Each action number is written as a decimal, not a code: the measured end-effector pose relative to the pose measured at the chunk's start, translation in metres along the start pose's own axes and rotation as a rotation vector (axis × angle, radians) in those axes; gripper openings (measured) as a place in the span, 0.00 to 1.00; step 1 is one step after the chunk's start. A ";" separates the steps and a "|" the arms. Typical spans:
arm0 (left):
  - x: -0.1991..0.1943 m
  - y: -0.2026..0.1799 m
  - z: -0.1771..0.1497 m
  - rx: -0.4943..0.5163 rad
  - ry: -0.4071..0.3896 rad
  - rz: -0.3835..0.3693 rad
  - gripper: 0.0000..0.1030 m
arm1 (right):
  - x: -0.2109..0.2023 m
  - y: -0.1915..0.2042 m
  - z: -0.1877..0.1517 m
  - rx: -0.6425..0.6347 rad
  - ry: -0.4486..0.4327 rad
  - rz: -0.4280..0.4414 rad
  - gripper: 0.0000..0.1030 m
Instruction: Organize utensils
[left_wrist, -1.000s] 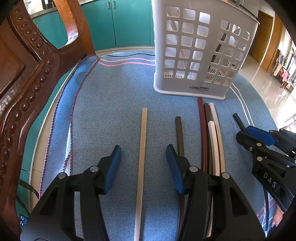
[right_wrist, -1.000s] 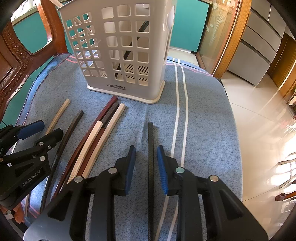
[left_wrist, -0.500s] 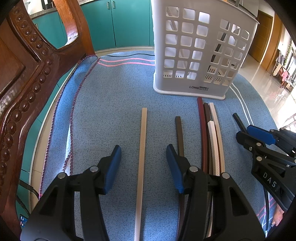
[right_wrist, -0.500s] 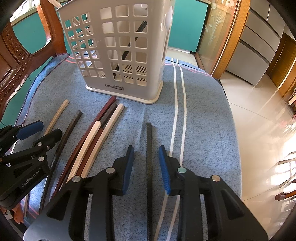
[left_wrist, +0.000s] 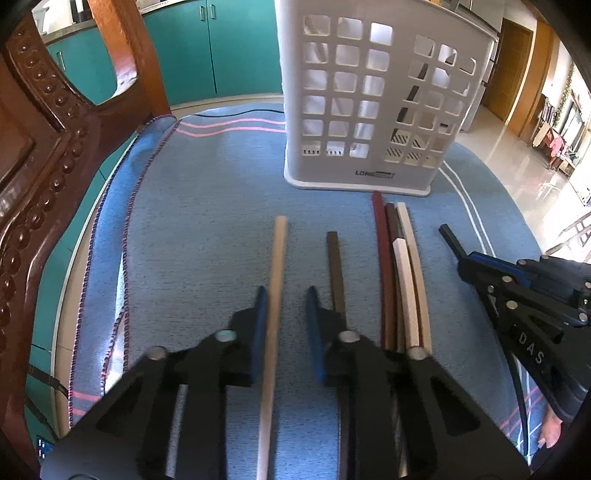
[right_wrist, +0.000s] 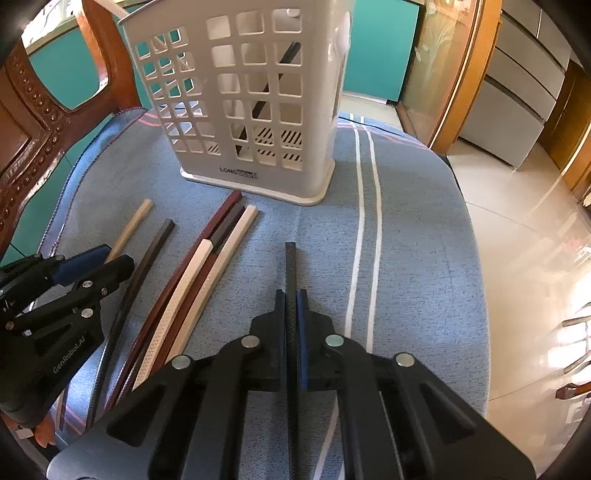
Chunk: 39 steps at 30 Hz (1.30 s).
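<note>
Both chopsticks lie lengthwise toward the far basket (right_wrist: 258, 110): the right gripper (right_wrist: 291, 314) clamps the black chopstick (right_wrist: 290, 266); the left gripper (left_wrist: 284, 314), fingers closing, straddles the beige chopstick (left_wrist: 277, 266).

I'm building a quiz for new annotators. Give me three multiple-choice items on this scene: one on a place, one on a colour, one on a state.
1. Where does the basket stand?
A. on the blue cloth
B. on the floor
C. on the chair

2. What colour is the stick leaning inside it?
A. white
B. black
C. red

3. How is the right tool?
A. wide open
B. shut on the lying chopstick
C. gripping the basket

Key:
1. A, its base rests on the cloth.
2. B, it shows dark through the holes.
3. B, both pads press the chopstick's sides.
</note>
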<state>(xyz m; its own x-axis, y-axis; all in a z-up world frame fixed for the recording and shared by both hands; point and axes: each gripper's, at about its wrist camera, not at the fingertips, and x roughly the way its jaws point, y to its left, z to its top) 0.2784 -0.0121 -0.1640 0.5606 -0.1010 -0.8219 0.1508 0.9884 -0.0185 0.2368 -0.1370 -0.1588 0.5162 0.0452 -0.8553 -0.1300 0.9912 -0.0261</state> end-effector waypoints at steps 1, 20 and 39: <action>0.000 0.001 0.000 -0.002 -0.001 -0.004 0.08 | 0.000 -0.001 0.000 0.004 -0.001 -0.002 0.06; -0.049 0.026 0.015 -0.125 -0.129 -0.165 0.07 | -0.032 -0.036 0.016 0.112 -0.088 0.083 0.07; -0.211 0.054 0.025 -0.165 -0.553 -0.319 0.07 | -0.158 -0.042 0.025 0.089 -0.403 0.293 0.07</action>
<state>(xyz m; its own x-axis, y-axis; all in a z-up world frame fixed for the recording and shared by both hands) 0.1886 0.0600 0.0230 0.8513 -0.3917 -0.3489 0.2764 0.9003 -0.3363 0.1818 -0.1822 -0.0096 0.7569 0.3500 -0.5519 -0.2549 0.9357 0.2440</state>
